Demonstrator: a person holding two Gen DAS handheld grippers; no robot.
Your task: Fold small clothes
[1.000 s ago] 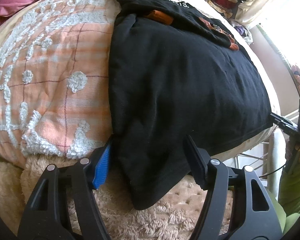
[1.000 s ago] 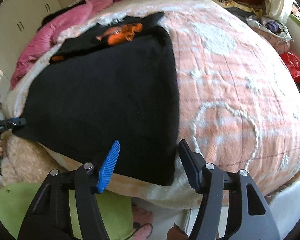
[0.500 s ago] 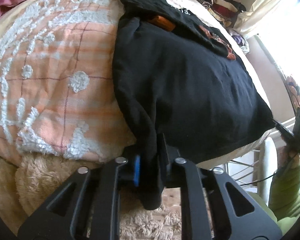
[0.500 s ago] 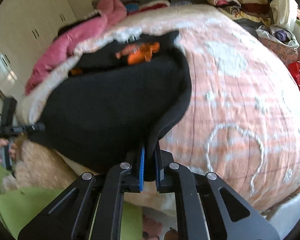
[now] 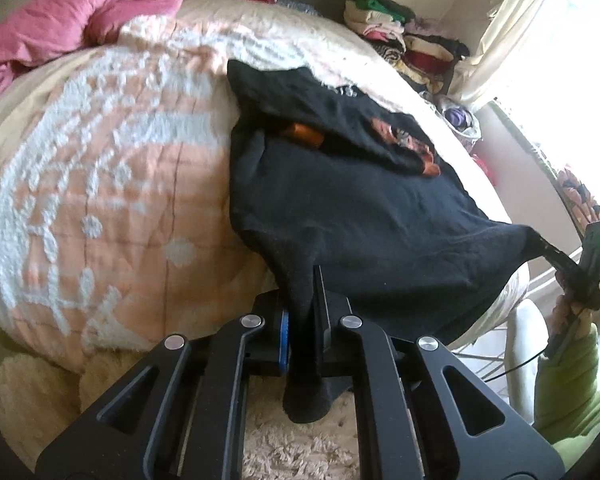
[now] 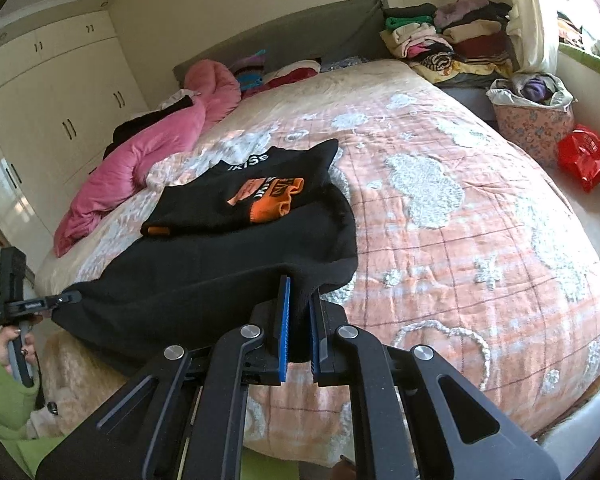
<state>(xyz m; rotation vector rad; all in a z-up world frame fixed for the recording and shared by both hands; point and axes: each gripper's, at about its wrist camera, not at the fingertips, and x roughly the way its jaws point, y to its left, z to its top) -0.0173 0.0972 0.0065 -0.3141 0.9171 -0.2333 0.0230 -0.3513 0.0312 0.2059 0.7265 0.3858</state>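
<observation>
Black knit, the sweater (image 6: 220,280) lies on the bedspread (image 6: 480,240) near its foot edge. The left gripper (image 5: 302,320) and right gripper (image 6: 298,320) each pinch a hem corner between closed-down jaws. To fold well, carry both corners level toward the orange print (image 6: 268,200), keeping the hem taut.

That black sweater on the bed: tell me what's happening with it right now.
A person is folding the black sweater on the peach quilt. The left gripper is shut on one bottom corner and the right gripper is shut on the other, so the hem is lifted off the bed between them. The top part, with its orange print, lies folded down over the body. The lifted hem has not yet been carried over it.
</observation>
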